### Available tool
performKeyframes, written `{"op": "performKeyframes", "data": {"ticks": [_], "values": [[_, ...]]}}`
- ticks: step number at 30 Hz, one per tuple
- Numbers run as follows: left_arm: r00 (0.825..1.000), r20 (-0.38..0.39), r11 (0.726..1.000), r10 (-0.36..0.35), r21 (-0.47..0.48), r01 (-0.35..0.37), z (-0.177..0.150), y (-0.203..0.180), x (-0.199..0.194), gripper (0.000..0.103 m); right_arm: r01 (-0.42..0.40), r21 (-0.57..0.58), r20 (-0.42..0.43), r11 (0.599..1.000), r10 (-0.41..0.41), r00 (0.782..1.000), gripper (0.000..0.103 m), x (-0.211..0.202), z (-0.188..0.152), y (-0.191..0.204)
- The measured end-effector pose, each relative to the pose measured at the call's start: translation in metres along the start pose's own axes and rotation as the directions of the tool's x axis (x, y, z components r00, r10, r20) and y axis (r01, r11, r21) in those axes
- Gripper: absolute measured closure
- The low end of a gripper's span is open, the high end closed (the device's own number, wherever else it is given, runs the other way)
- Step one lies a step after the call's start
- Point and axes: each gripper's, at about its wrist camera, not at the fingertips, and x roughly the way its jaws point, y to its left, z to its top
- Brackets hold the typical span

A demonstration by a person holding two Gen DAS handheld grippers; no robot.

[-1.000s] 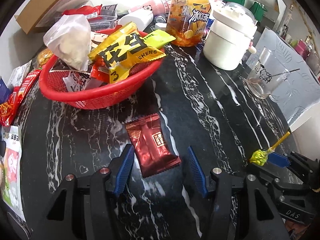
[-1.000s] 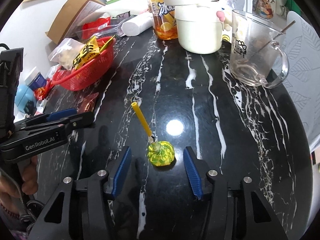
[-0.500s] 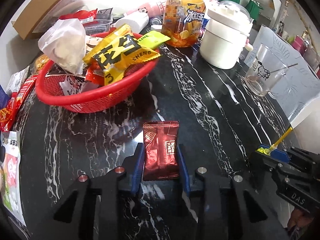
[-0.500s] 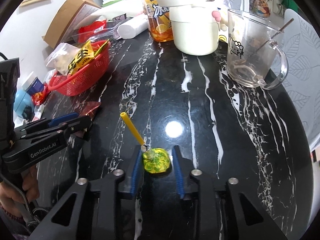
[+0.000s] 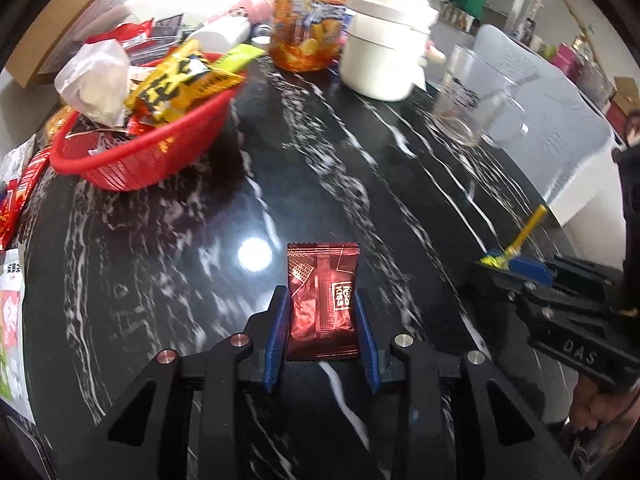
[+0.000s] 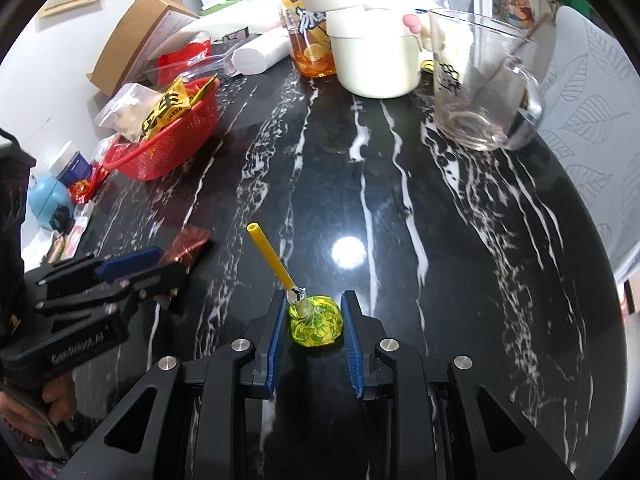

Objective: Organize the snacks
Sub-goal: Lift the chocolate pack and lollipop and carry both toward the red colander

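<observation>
Showing both pickups made and delivery pending: the left gripper point(image 5: 322, 312) is clamped on the red snack packet point(image 5: 322, 304), the right gripper point(image 6: 316, 322) on the yellow lollipop point(image 6: 316, 322), both well short of the already half-filled red basket point(image 5: 156, 152).

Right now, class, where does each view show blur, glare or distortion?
Left wrist view: red basket and glass cup smeared by motion, lamp glare on the table. Right wrist view: sharp, glare beside the lollipop, fisheye bending the edges.
</observation>
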Motion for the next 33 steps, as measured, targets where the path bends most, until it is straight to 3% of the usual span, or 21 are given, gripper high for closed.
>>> {"op": "performKeyframes", "data": {"ticks": [9,19,20,22,24,28,29,31,33], "values": [[0.999,-0.038,0.995,-0.038,0.092,0.041,-0.018,-0.028,-0.009,0.071,0.012,0.01,-0.008,1.0,-0.012,1.0,0.077,-0.012,-0.015,-0.006],[1.0,-0.014,0.986,0.019,0.166,-0.016,-0.019,-0.036,-0.005,0.068,0.011,-0.003,-0.011,1.0,-0.011,1.0,0.076,-0.017,-0.025,-0.004],[1.0,-0.013,0.984,0.028,0.174,-0.026,-0.019,-0.038,-0.005,0.067,0.012,-0.004,-0.012,1.0,-0.012,1.0,0.076,-0.018,-0.025,-0.004],[0.999,-0.012,0.983,0.037,0.18,-0.034,-0.018,-0.04,-0.003,0.051,0.016,-0.007,-0.014,1.0,-0.016,1.0,0.076,-0.018,-0.026,-0.003],[0.999,-0.01,0.983,0.034,0.18,-0.032,-0.018,-0.04,-0.002,0.048,0.019,-0.008,-0.014,1.0,-0.019,1.0,0.076,-0.019,-0.027,-0.003],[0.999,0.019,0.983,0.028,0.182,-0.03,-0.021,-0.039,-0.003,0.048,0.024,-0.007,-0.011,1.0,-0.024,1.0,0.075,-0.021,-0.03,-0.003],[0.999,0.031,0.984,0.032,0.176,-0.037,-0.022,-0.038,-0.004,0.052,0.025,-0.006,-0.011,1.0,-0.025,1.0,0.075,-0.021,-0.03,-0.003],[0.998,0.057,0.985,0.029,0.17,-0.038,-0.023,-0.037,-0.005,0.069,0.024,-0.005,-0.009,1.0,-0.024,1.0,0.074,-0.021,-0.031,-0.002],[0.998,0.053,0.985,0.026,0.17,-0.035,-0.022,-0.037,-0.006,0.071,0.028,-0.007,-0.006,1.0,-0.028,1.0,0.074,-0.021,-0.031,-0.002]]}}
